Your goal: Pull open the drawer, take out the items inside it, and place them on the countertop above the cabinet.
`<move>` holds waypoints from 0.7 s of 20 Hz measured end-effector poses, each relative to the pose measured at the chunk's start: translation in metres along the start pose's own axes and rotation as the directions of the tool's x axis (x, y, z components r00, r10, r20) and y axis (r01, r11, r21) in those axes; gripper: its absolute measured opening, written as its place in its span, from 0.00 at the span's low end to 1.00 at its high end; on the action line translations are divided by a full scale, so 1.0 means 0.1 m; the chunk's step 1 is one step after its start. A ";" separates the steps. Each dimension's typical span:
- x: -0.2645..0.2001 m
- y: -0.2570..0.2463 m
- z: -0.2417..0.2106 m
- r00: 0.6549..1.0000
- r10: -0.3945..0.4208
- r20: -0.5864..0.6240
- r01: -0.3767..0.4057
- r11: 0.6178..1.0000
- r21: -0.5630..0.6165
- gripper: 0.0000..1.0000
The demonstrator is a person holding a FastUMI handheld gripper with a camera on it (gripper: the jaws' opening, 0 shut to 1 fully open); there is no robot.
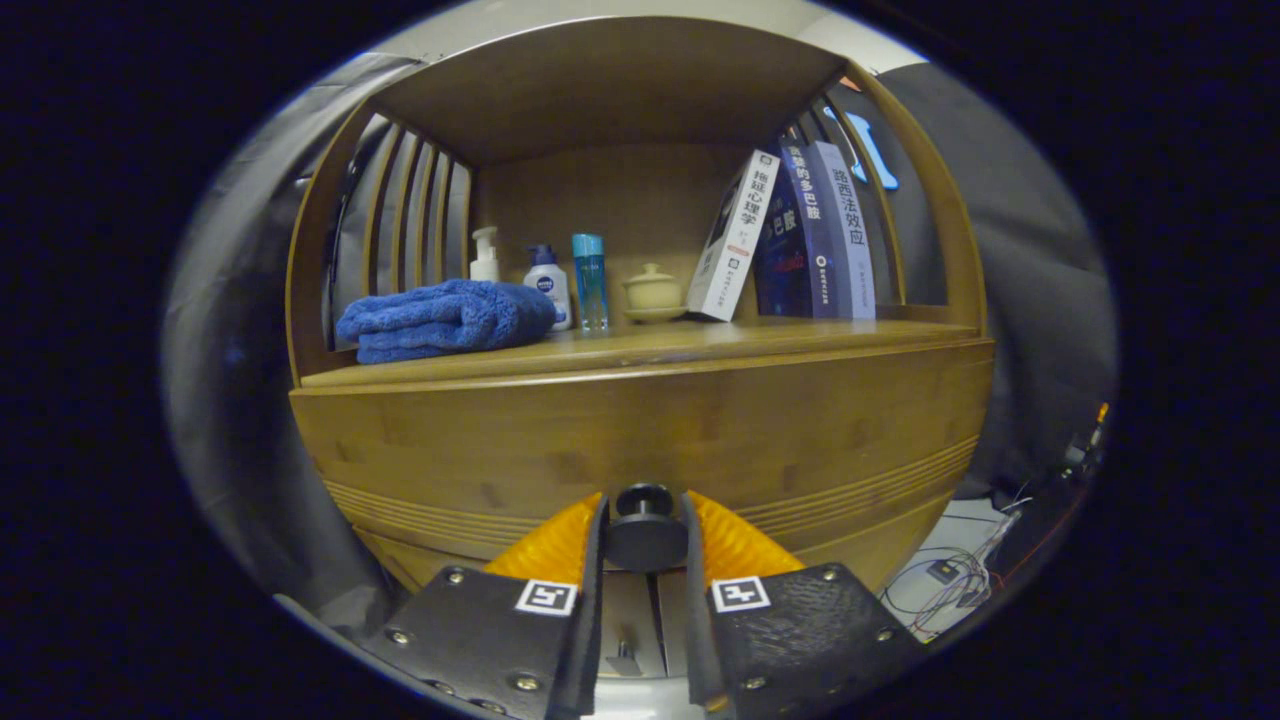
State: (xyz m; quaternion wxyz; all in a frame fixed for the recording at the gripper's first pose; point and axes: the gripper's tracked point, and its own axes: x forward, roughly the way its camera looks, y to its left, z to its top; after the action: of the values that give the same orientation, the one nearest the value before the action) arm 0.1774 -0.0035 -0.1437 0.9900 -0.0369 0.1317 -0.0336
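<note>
Tool (645,530) clamped on drawer knob (644,538), both fingers pressing its sides

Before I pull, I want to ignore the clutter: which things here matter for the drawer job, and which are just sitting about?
For the job:
- knob, between the gripper jaws, which press on both its sides
- drawer front, shut
- countertop, where the items go

Just lying about:
- towel
- three bottles
- lidded cup
- books
</note>
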 end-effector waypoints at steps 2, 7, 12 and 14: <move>-0.02 -0.01 -0.01 1.000 -0.008 -0.009 0.008 1.000 -0.005 0.35; -0.32 0.01 -0.05 1.000 -0.020 -0.001 0.020 1.000 0.012 0.35; -0.68 -0.01 -0.10 0.999 -0.034 0.013 0.034 0.999 0.010 0.35; -0.81 -0.01 -0.12 0.999 -0.034 0.020 0.034 0.999 0.011 0.35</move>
State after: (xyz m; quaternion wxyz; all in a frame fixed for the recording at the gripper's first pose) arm 0.0964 0.0004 -0.1343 0.9908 -0.0342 0.1210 -0.0509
